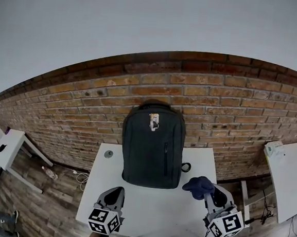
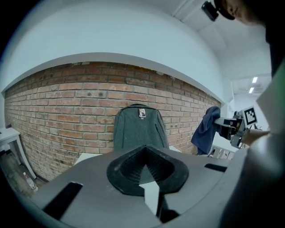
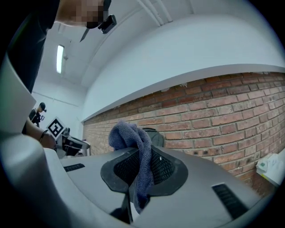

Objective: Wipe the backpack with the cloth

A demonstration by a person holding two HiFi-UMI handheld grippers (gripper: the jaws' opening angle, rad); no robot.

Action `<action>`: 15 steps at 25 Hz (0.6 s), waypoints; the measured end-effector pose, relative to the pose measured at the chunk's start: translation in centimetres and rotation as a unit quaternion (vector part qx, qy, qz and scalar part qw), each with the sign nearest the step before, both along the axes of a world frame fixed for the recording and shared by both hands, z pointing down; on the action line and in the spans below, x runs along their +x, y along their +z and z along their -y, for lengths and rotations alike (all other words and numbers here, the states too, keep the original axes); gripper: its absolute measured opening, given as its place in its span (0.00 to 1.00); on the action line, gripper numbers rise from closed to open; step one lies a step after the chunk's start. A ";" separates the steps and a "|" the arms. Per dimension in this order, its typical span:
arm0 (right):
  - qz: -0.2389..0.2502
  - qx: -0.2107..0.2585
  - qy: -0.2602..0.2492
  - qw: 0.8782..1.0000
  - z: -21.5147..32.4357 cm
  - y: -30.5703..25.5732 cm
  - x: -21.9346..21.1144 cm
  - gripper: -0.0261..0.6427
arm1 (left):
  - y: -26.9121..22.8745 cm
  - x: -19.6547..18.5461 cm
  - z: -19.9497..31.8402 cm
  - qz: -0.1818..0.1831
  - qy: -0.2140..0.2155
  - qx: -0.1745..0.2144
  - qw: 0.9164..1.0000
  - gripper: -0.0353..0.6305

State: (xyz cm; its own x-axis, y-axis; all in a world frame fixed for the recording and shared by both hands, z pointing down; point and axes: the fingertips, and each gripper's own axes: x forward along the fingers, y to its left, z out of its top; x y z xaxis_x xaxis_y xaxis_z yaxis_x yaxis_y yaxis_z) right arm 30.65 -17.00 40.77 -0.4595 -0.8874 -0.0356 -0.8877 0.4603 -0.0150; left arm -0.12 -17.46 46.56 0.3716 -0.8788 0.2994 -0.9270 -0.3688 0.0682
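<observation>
Two grippers in hand; head view first. The backpack [image 1: 153, 144] is dark grey and stands upright with its back against the brick wall [image 1: 227, 104]. It has a small light tag near the top, one vertical zip on the front, and a black loop [image 1: 185, 167] at its lower right. It stands at the far edge of the white table [image 1: 146, 208]. A small round grey disc [image 1: 108, 153] lies on the table just left of the backpack. My left gripper [image 1: 113, 194] sits off the backpack's lower left corner, apart from it. My right gripper [image 1: 210, 194] sits off the lower right corner. The dark blue cloth [image 1: 198, 185] is bunched at its tip, clear of the backpack. Left of the backpack I see wooden floor [image 1: 38, 198] and a white side table [image 1: 9, 147].

Left gripper view: the jaws are pressed together with nothing between them. The backpack stands straight ahead, upright against the brick. The cloth hangs in the air to the backpack's right, not touching it.

Right gripper view: the jaws pinch the cloth. It has a looped, towel-like weave; one fold bulges above the jaws and a tail hangs below. Only the backpack's top shows, just behind the cloth. Above the brick the wall is plain white, and a ceiling light [image 3: 59, 58] glows far to the backpack's left.
</observation>
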 end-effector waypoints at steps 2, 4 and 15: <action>0.000 0.001 -0.005 1.000 0.1 0.0 -0.1 0.10 | 0.0 0.5 0.1 0.005 0.004 -0.003 1.000 0.05; 0.002 -0.002 -0.004 1.000 0.1 0.2 0.1 0.10 | 0.1 0.8 0.3 0.008 0.006 -0.005 1.000 0.05; -0.021 0.002 0.010 1.000 0.3 0.0 -1.4 0.10 | 0.6 -1.1 1.0 0.010 0.016 -0.012 1.000 0.05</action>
